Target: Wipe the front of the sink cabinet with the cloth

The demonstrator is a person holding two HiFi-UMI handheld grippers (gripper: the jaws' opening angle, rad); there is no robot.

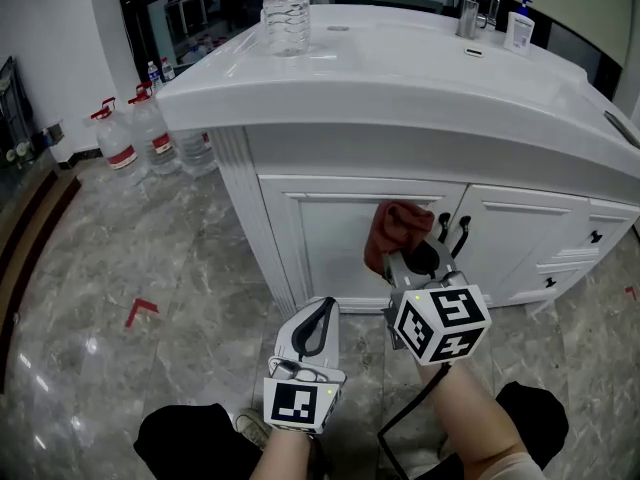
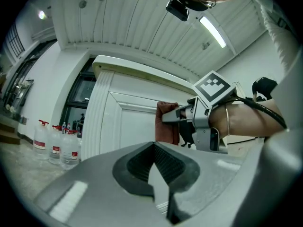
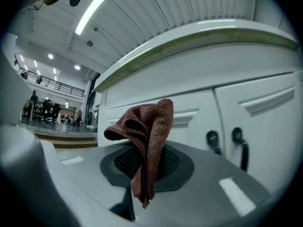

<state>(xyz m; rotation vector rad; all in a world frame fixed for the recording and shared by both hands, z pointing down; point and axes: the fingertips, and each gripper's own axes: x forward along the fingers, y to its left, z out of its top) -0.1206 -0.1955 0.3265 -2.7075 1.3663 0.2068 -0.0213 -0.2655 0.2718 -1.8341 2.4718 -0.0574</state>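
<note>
Here, right claw point(image 1: 409, 258) pinches the cloth point(image 1: 394, 226) at the cabinet door point(image 1: 322, 240) — left claw point(image 1: 323, 313) clenched, empty.

**No writing we can read**

We find no legible word, brand or number. The jugs point(image 1: 120, 140) on the floor point(image 1: 100, 268) carry red labels. The bottle point(image 1: 287, 13) and pump bottle point(image 1: 519, 30) on the bench point(image 1: 420, 78) have labels too small to read. The left cube point(image 1: 297, 404) and right cube point(image 1: 440, 323) bear only black-and-white square markers. A red corner mark point(image 1: 141, 311) sits on the floor.
</note>
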